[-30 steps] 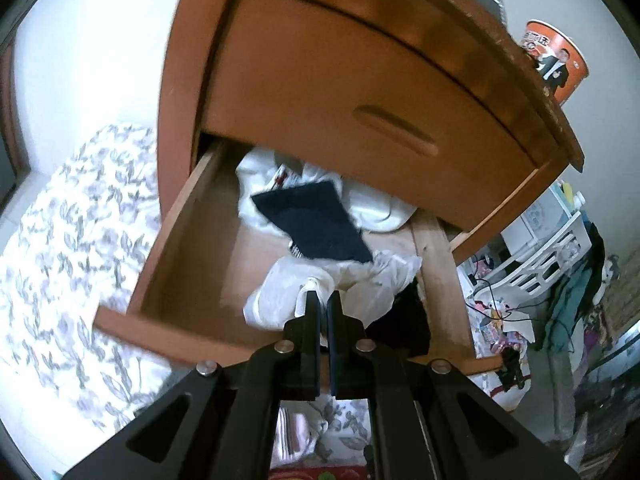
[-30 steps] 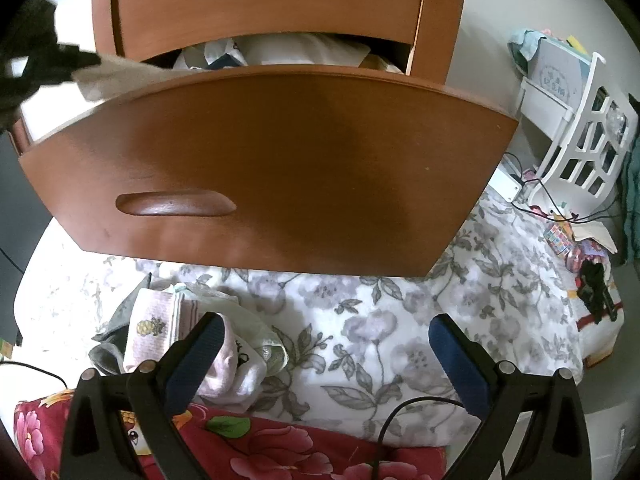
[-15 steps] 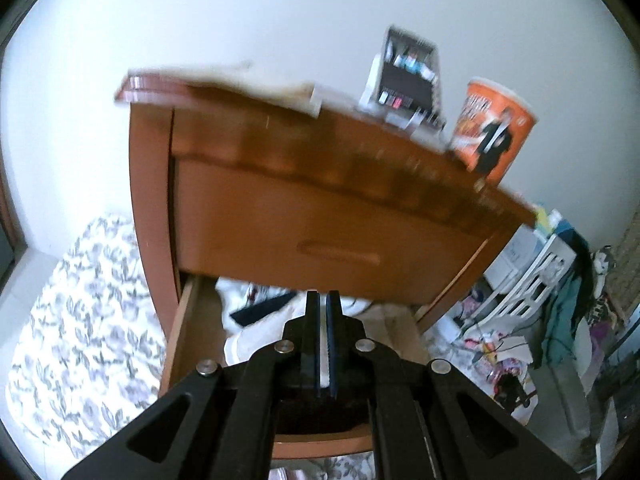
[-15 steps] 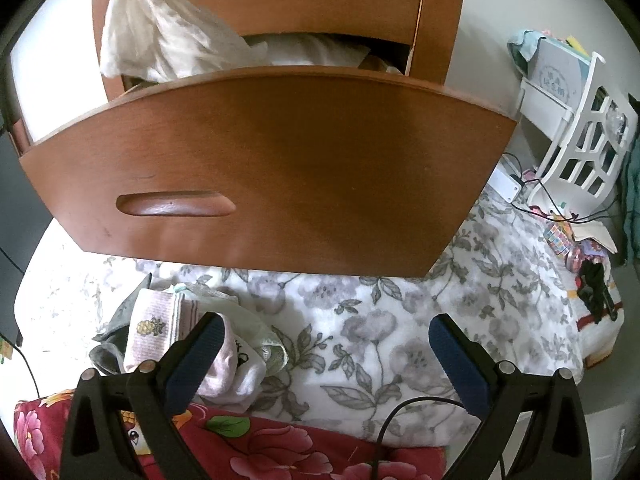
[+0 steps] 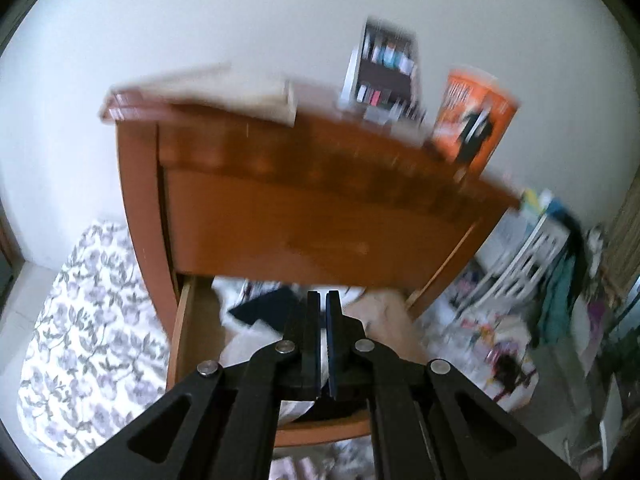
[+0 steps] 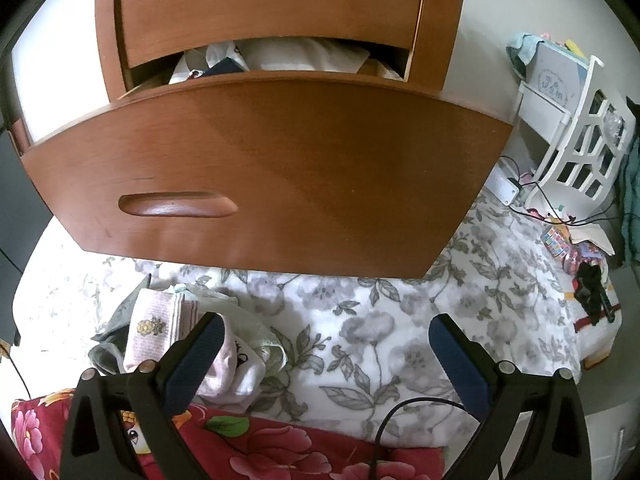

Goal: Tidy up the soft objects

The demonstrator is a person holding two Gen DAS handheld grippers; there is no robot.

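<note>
Looking at the soft stuff first: the little pile of socks and cloths (image 6: pixel 180 344) lies on the floral bedsheet (image 6: pixel 380 320), just below the open drawer (image 6: pixel 260 168) and right by the right tool's left finger. More soft things (image 5: pixel 256 308), white fabric and a dark folded piece, sit inside the drawer. All of it looks light, floppy and easy to bunch up, so it'll probably sag and trail if pinched by a corner; grabbing a thick fold in the middle of a piece seems the safer bet. Nothing fragile here, slipping out is the main worry.

Right tool (image 6: pixel 324 344) hangs wide open over the sheet, nothing between its fingers. Left tool (image 5: pixel 323 312) is clamped fully together above the drawer; a bit of white shows under its jaws, but whether it's pinching any cloth can't be told, the view is too blurry
</note>
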